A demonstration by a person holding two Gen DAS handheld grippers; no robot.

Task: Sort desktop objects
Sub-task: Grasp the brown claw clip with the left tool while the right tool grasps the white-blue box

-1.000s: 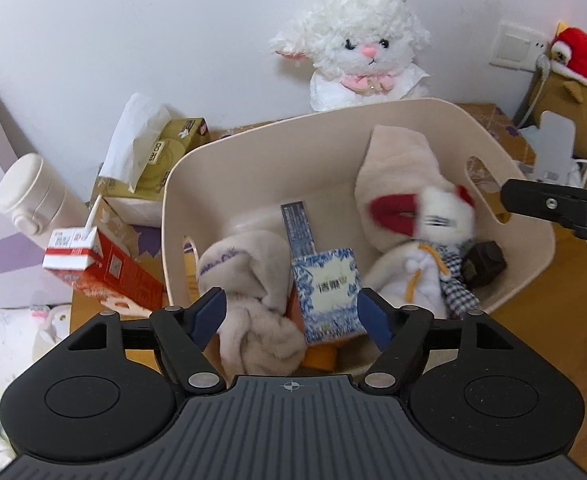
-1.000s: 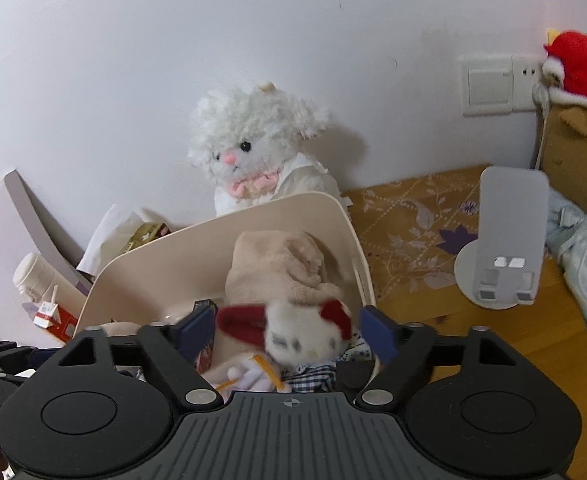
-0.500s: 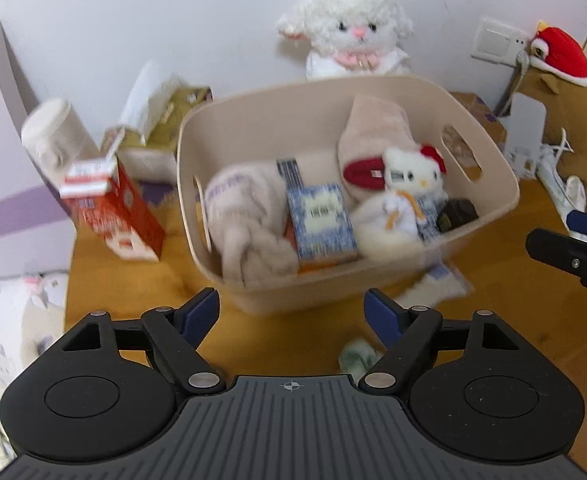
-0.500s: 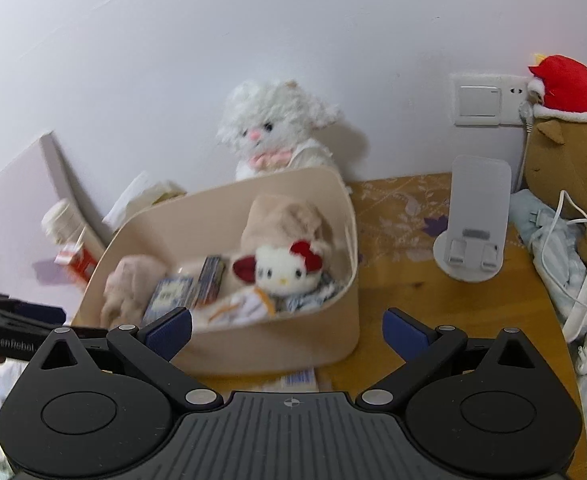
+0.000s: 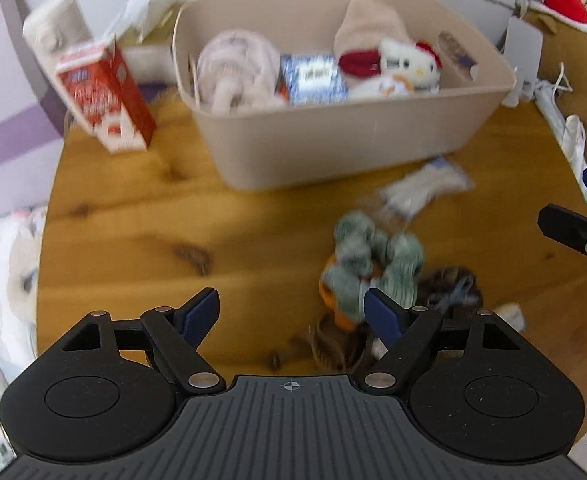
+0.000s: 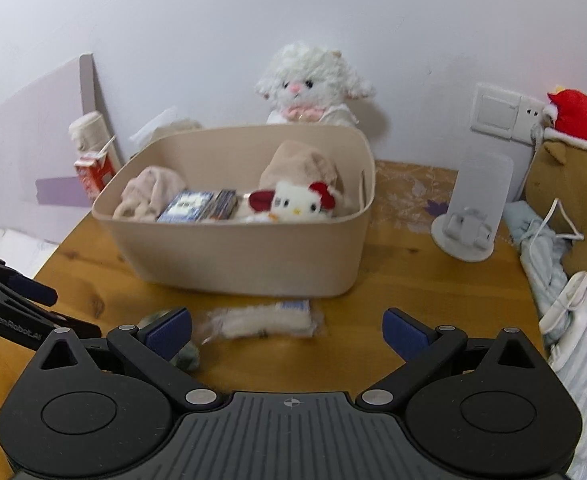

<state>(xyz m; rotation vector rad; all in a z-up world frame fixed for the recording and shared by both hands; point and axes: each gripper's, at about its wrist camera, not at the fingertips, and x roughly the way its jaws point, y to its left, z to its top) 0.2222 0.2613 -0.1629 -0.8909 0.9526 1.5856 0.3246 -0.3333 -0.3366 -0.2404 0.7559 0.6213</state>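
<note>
Both the left gripper (image 5: 291, 314) and right gripper (image 6: 287, 330) hover with fingers apart, empty, near the beige bin (image 6: 253, 256) of plush toys

The left wrist view looked steeply down over the wooden table (image 5: 133, 216), close to its surface, toward the beige bin (image 5: 345, 136). The right wrist view faced the bin (image 6: 245, 256) at a shallower angle, toward the rear wall (image 6: 253, 20). Both views shared the bin, table and wrapped packet (image 6: 261, 322).
</note>
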